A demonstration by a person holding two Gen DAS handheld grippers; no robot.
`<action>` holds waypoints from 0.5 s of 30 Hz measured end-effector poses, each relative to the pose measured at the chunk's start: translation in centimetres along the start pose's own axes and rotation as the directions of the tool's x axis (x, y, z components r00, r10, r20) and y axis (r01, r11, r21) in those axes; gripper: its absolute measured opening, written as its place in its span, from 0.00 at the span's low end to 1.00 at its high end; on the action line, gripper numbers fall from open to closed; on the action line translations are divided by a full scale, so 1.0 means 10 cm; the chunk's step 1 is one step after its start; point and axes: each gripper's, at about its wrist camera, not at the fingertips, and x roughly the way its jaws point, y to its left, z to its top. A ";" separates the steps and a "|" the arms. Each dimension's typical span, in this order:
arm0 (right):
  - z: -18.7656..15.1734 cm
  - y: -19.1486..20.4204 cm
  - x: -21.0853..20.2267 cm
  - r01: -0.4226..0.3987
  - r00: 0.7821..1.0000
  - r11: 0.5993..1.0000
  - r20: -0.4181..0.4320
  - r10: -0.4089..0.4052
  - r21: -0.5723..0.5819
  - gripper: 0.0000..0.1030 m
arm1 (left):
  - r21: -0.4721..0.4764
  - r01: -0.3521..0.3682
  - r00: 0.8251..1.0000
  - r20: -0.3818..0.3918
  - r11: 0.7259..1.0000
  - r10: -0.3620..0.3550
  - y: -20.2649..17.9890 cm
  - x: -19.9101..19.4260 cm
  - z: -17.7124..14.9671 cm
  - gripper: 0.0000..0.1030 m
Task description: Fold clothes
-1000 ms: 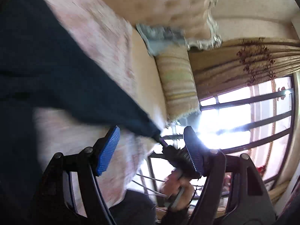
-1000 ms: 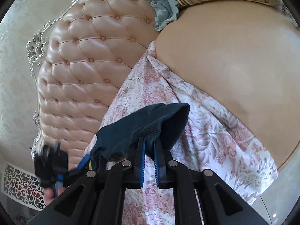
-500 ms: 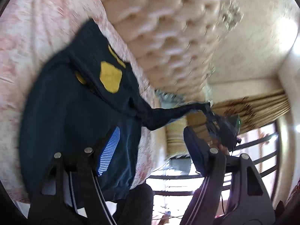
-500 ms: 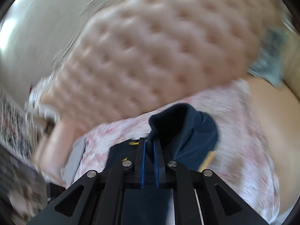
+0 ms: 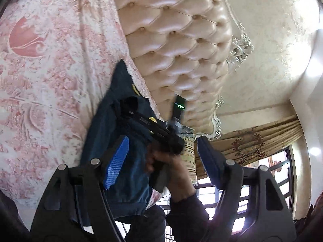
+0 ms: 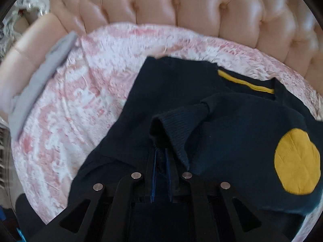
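Note:
A dark navy sweater with a round yellow patch and a yellow stripe lies spread on the pink floral bedspread. My right gripper points down over it with the ribbed sleeve cuff between its fingers; its jaws are opening, with only a narrow gap showing. In the left wrist view the sweater lies against the headboard. My left gripper stands open and holds nothing. Beyond it are the right gripper's body and the hand holding it.
A tufted cream headboard runs right behind the sweater. A grey flat thing lies on the bedspread's left edge, blurred. A striped pillow, gold curtains and a barred window lie beyond the bed.
The right gripper has swung the sleeve cuff from the bed's edge across onto the sweater body. The left gripper has swept along the bed toward the headboard, staying open.

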 end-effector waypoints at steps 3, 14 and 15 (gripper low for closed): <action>-0.19 -0.09 -0.33 -0.087 0.995 0.996 0.044 0.086 0.017 0.38 | -0.009 -0.004 1.000 -0.015 1.000 0.004 0.05 0.12 0.00 0.71; -1.53 -2.27 -0.77 -0.565 0.823 0.515 0.484 0.298 0.644 0.68 | -0.002 -0.044 0.977 -0.208 0.999 0.043 -0.02 1.45 0.55 0.71; -1.56 -2.32 -0.74 -0.593 0.804 0.485 0.502 0.319 0.642 0.68 | -0.021 -0.064 0.971 -0.234 0.998 0.057 0.01 1.62 0.65 0.71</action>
